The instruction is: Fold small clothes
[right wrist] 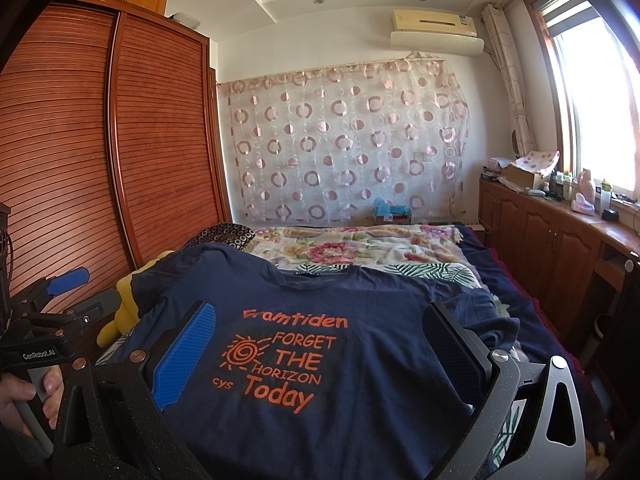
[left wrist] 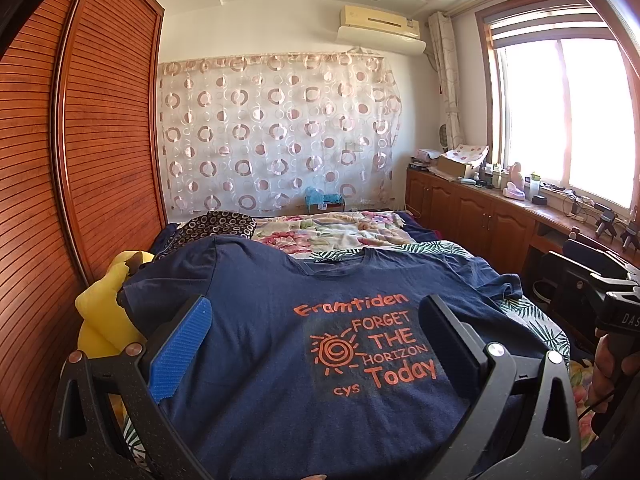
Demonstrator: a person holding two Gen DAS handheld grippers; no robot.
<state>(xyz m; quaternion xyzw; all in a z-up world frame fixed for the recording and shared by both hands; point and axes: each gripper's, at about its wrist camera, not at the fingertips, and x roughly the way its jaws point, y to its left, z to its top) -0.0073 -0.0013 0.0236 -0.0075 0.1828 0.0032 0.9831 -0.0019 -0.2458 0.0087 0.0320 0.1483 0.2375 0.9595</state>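
Item: one navy T-shirt (left wrist: 280, 320), printed in orange, spread face up on the bed (left wrist: 536, 312), filling the lower centre of both views. Orientation: collar toward the top of the frame, hem toward the bottom edge; long axis runs collar to hem, straight away from the cameras. One sleeve lies flat at upper left, the other is rumpled at centre right. Handling, as judged: light, soft knit, limp, not slippery, not fragile; it will sag and crease wherever it is unsupported. Best hold looks to be at the hem corners or the shoulder seams, pinching a single edge of the cloth. Left tongs (left wrist: 316, 352): spread wide, holding nothing, poised over the print; whether they touch the cloth cannot be told. Right tongs (right wrist: 320, 356): likewise spread wide and empty, over the same area. Adjacent: yellow soft toy (left wrist: 100, 312) at left, touching the shirt edge; floral quilt (left wrist: 320, 232) beyond the collar; a hand (right wrist: 28, 396) on the other handle, lower left of the right view.
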